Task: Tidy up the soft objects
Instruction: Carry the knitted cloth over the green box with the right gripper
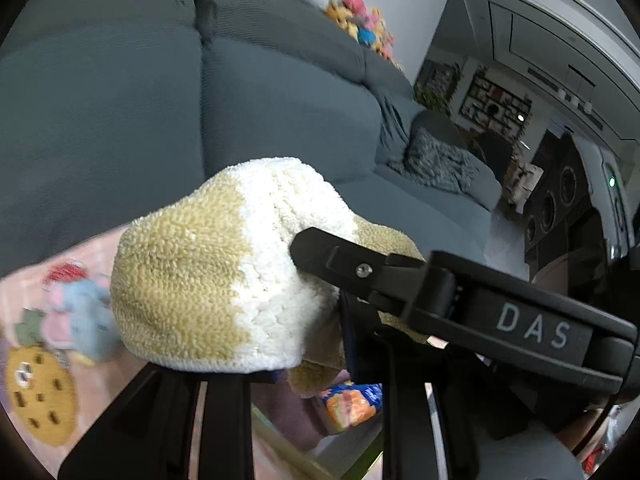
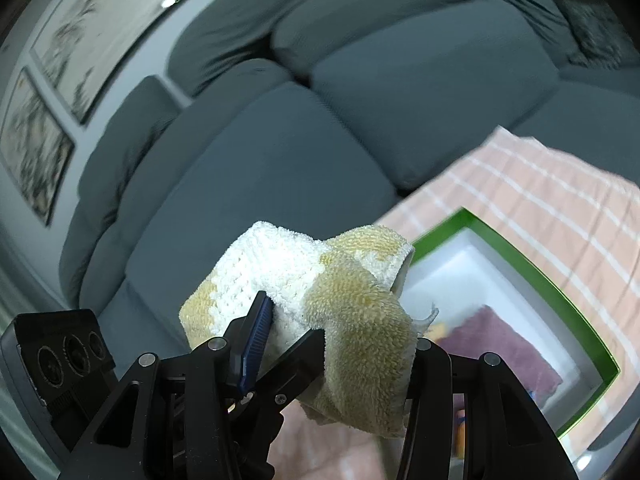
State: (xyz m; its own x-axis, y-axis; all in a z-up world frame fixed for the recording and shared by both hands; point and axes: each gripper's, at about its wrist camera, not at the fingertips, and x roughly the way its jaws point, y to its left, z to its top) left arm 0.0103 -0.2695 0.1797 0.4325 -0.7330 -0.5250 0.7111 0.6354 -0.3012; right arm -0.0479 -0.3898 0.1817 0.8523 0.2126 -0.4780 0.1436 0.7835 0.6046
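Both our grippers clench one towel [image 1: 224, 268], yellow and white terry, lifted above the pink blanket [image 2: 560, 200]. Our left gripper [image 1: 312, 364] pinches it near the lower edge, jaws almost closed, though the pads are mostly hidden under the cloth. Our right gripper [image 2: 340, 344] grips a thicker bunch of the same towel [image 2: 320, 288]; the other gripper's finger [image 2: 256, 336] with its blue pad presses in from the left. To the right, on the blanket, lies a green-rimmed box [image 2: 568, 312] with a purple cloth [image 2: 504, 348] inside. A grey sofa [image 1: 120, 120] fills the far side, toys [image 1: 360, 20] piled on its back.
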